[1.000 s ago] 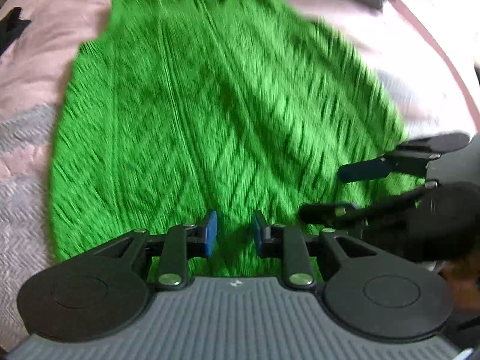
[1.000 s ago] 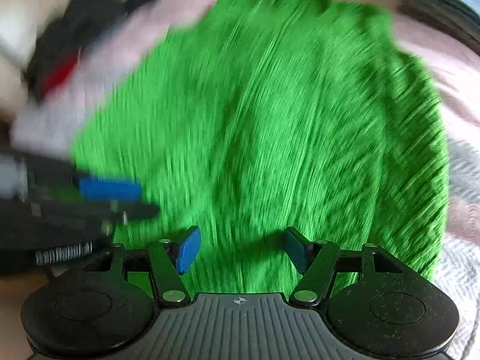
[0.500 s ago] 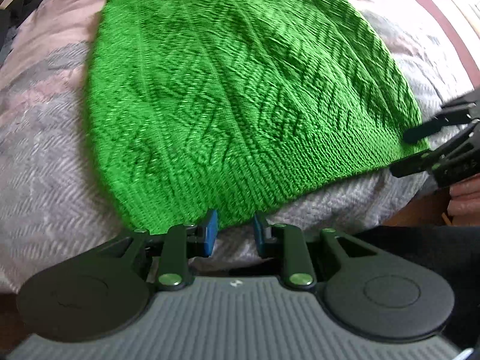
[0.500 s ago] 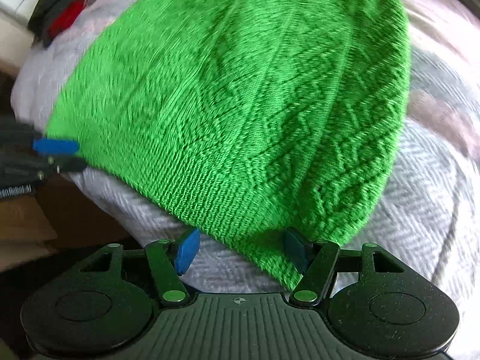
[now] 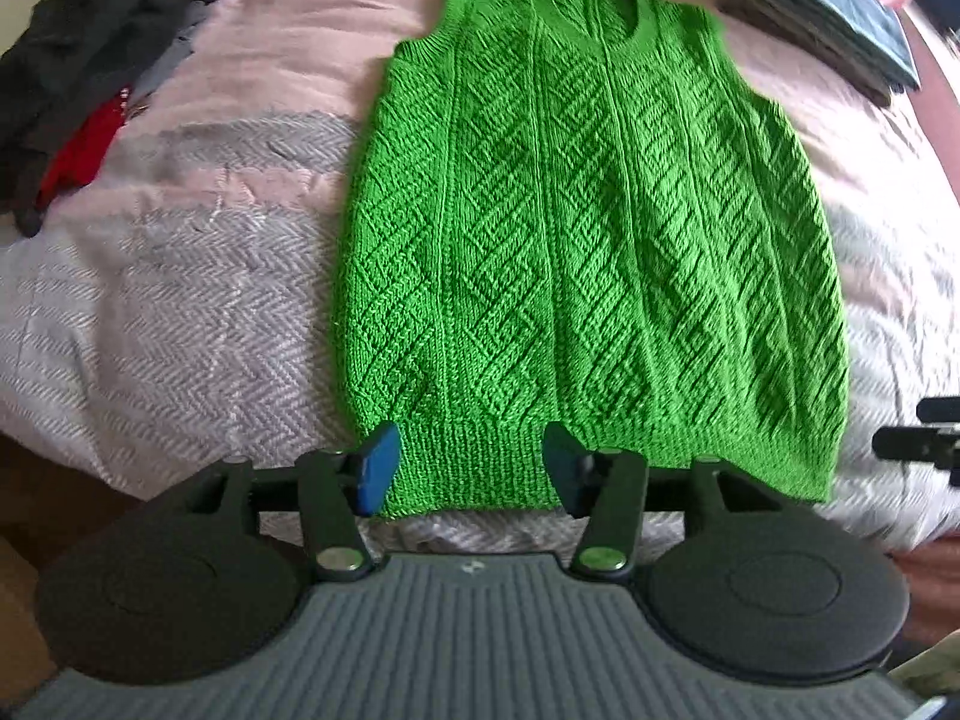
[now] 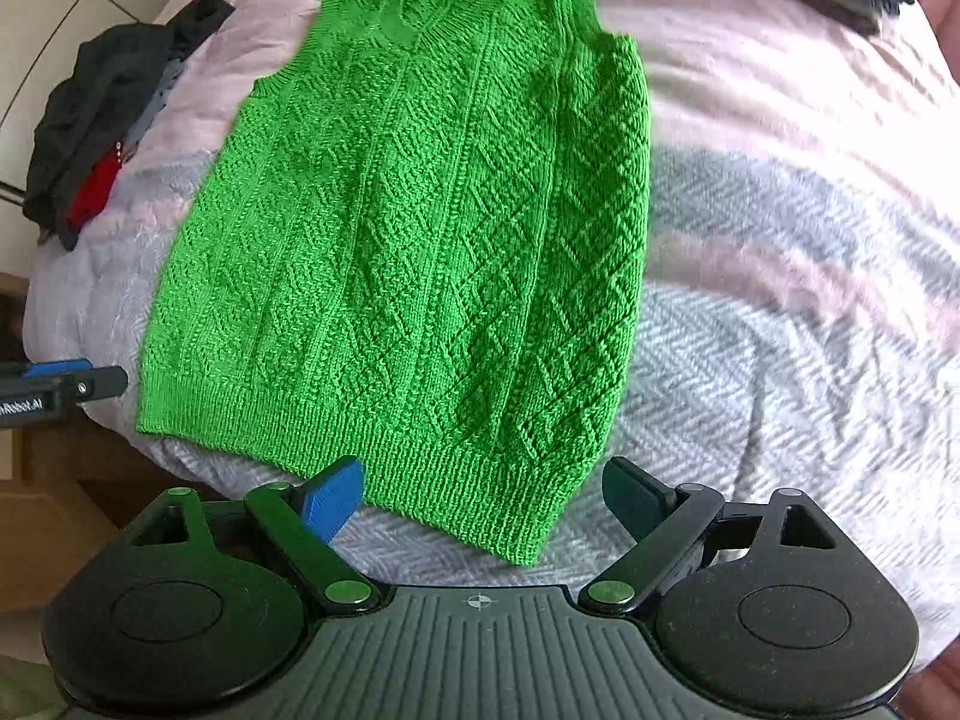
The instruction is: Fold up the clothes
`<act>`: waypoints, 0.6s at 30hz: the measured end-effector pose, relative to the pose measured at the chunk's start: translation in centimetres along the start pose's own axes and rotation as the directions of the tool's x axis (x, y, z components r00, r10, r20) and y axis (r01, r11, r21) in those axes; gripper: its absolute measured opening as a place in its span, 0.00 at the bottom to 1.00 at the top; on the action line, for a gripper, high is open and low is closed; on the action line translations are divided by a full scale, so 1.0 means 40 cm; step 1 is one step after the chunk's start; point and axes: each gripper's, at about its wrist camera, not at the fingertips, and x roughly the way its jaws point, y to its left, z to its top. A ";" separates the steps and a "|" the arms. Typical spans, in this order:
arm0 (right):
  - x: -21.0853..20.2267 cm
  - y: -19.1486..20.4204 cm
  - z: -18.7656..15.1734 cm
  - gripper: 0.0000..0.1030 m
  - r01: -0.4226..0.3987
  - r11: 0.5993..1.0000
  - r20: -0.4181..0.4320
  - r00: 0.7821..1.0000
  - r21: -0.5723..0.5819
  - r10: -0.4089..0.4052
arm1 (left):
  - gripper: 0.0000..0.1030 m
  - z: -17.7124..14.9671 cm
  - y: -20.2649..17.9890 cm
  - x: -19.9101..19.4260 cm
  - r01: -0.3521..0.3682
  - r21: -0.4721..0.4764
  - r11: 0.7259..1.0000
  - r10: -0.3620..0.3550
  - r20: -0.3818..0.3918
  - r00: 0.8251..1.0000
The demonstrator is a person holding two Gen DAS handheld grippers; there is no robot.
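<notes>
A green knitted vest lies flat and face up on the bed, neck at the far end and ribbed hem at the near edge of the mattress; no fold has been made yet, so the step in hand looks like taking hold of the hem for the first fold. The left gripper sits low at the near left part of the hem with its jaws spread and nothing between them; the right gripper is at the near right corner of the hem, jaws spread wider, also empty. A heap of dark clothes with something red in it lies at the far left of the bed, and a stack of folded things at the far right, both well apart from the vest.

To do this well, I would judge that each gripper should bite the ribbed band at its own corner, catching both layers of knit and not the blanket beneath; the knit is thick and stretchy, so a shallow pinch may slip; lift both corners together and level, carry the hem toward the neck, and lay it down square so the side edges line up; uneven lifting would skew the fold.
</notes>
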 end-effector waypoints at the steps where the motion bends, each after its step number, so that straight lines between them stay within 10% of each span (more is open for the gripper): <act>1: -0.005 0.001 -0.001 0.87 0.003 1.000 0.004 1.000 -0.011 -0.003 | 0.50 -0.001 -0.007 -0.008 -0.007 -0.001 1.000 0.007 0.002 1.000; 18: -0.052 0.035 -0.021 0.87 0.018 0.995 0.006 1.000 -0.097 -0.017 | 0.62 -0.026 -0.110 -0.103 -0.059 0.038 0.998 0.056 0.076 0.996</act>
